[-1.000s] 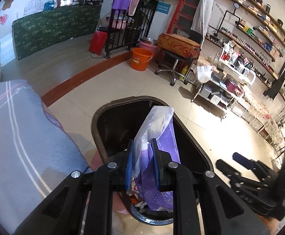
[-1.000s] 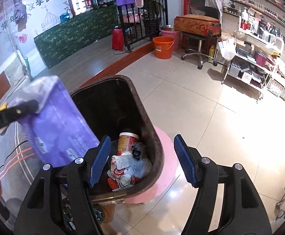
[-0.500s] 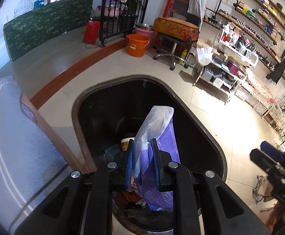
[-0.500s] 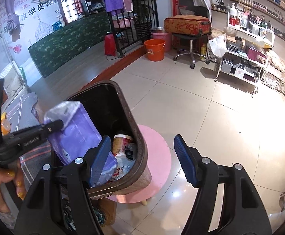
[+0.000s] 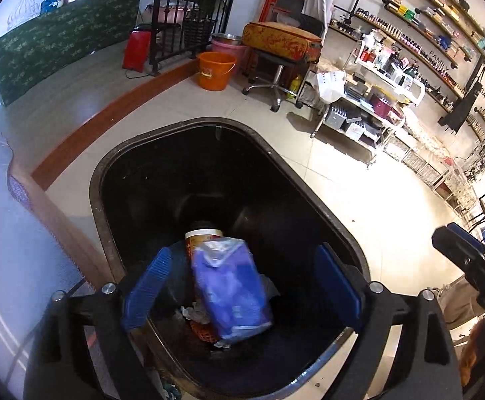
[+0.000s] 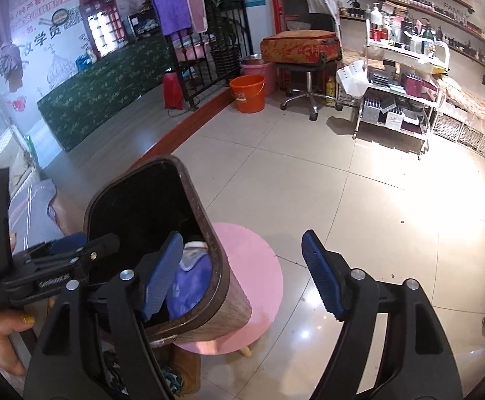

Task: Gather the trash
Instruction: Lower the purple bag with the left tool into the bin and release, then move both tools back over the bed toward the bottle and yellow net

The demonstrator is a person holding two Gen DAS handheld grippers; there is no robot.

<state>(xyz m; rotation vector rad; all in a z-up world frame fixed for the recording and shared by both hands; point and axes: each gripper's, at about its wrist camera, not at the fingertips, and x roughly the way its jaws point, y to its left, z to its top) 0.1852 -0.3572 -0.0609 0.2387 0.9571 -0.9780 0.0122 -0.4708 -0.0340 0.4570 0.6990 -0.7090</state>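
Note:
A purple plastic package (image 5: 232, 286) lies inside the dark trash bin (image 5: 312, 186), on top of a paper cup (image 5: 202, 235) and crumpled trash. My left gripper (image 5: 242, 283) is open and empty just above the bin's near rim. In the right wrist view the bin (image 6: 215, 273) stands on a pink stool (image 6: 259, 276), and the package (image 6: 189, 280) shows inside it. My right gripper (image 6: 242, 276) is open and empty, to the right of the bin. The left gripper (image 6: 55, 266) shows at the bin's left side.
A striped grey cloth surface (image 5: 5, 266) lies left of the bin. Tiled floor (image 6: 392, 216) spreads to the right. An orange bucket (image 6: 247, 91), a stool with a suitcase (image 6: 301, 48) and a white shelf cart (image 6: 406, 90) stand at the far side.
My left gripper has opened and let go of the purple package, which has dropped into the bin. The right gripper has stayed open and drawn back a little.

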